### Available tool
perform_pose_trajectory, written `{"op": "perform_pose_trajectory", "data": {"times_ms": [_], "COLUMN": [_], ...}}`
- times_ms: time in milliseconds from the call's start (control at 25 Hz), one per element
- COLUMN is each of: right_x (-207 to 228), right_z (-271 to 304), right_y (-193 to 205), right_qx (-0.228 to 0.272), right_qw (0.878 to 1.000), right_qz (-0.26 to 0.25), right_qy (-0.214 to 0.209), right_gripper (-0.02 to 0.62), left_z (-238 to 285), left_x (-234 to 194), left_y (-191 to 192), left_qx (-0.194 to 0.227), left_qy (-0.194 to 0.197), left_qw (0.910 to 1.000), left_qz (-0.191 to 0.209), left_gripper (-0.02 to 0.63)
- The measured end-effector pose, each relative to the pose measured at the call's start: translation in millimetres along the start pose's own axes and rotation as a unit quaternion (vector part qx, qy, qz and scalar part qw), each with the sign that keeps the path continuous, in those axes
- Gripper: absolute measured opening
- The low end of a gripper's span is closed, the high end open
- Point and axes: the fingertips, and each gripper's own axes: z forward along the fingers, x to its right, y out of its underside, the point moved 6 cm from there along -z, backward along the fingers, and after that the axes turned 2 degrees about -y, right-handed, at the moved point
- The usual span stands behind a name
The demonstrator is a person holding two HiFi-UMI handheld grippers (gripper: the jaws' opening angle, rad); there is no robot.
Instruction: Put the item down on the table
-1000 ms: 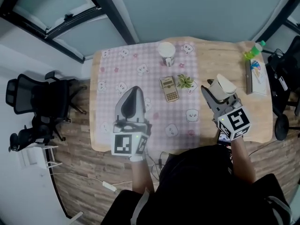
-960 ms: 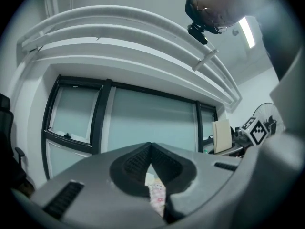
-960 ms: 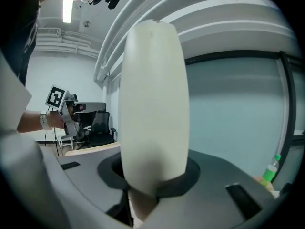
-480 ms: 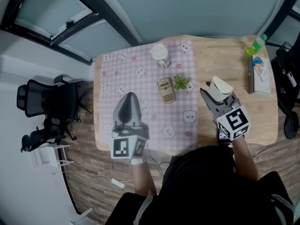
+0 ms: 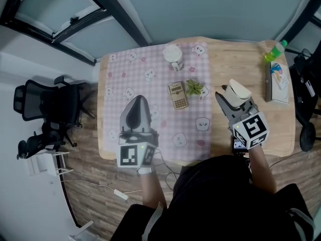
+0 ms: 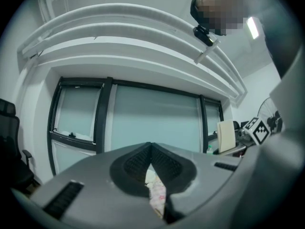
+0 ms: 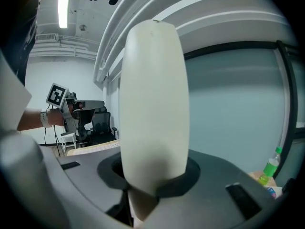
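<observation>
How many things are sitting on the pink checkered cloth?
3. A white cup at the far edge of the cloth, a calculator near the middle, and a little green plant just right of it. The left claw hangs over the cloth and could hide something.

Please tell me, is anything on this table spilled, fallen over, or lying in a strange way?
Nothing stands out. The cup and green bottle stand upright, and the calculator and small plant sit on the checked cloth. Only the cream item is off the table, clamped in the right gripper.
</observation>
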Motion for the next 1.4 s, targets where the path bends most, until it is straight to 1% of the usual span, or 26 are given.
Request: {"op": "perform_pose_trajectory", "data": {"times_ms": [80, 280, 400, 560, 680, 720, 840, 1000, 1120, 1280, 1400], "right_x": [-6.3, -24.4, -32.2, -35.3, -35.5, -38.3, -48.1, -51.8, -54.5, -58.4, -64.9], "right_z": [3.2, 22.9, 36.3, 61.6, 84.8, 92.4, 113.4, 129.3, 136.0, 134.9, 133.6], "right_y": [-3.6, -8.1, 2.8, 40.7, 79.0, 92.9, 137.7, 190.6, 213.1, 231.3, 248.8], "right_qx": [0.003, 0.006, 0.014, 0.01, -0.002, -0.007, -0.034, -0.081, -0.089, -0.091, -0.096], "right_qw": [1.0, 1.0, 1.0, 1.0, 1.0, 1.0, 0.999, 0.996, 0.995, 0.994, 0.995], "right_qz": [-0.003, -0.014, -0.012, -0.002, -0.007, -0.008, -0.005, 0.024, 0.036, 0.049, 0.033], "right_qy": [-0.004, -0.02, -0.018, -0.011, -0.011, -0.015, -0.033, -0.038, -0.032, -0.022, -0.02], "right_gripper": [0.123, 0.123, 0.123, 0.121, 0.121, 0.121, 0.121, 0.121, 0.121, 0.121, 0.121], "left_z": [-2.9, -8.7, -14.4, -20.1, -20.7, -22.9, -30.1, -30.8, -34.0, -31.3, -33.3], "left_x": [-7.6, -21.5, -24.7, -24.1, -25.3, -27.5, -33.7, -28.7, -24.9, -24.5, -27.6], "left_y": [3.4, -1.0, 2.4, 6.5, 2.1, 0.9, 1.7, 4.6, 6.3, 3.5, 5.4], "left_qx": [-0.01, -0.009, -0.011, -0.022, -0.011, -0.012, -0.042, -0.059, -0.067, -0.069, -0.064], "left_qy": [-0.006, -0.019, -0.025, -0.027, -0.016, -0.018, -0.041, -0.035, -0.032, -0.025, -0.016], "left_qw": [0.9999, 0.9998, 0.9996, 0.9993, 0.9998, 0.9998, 0.9982, 0.9975, 0.9969, 0.997, 0.9976], "left_qz": [0.008, -0.007, -0.012, -0.012, -0.004, -0.002, 0.009, 0.019, 0.025, 0.026, 0.022], "left_gripper": [-0.002, -0.002, -0.002, -0.002, -0.002, -0.002, -0.002, -0.002, -0.002, -0.002, -0.002]}}
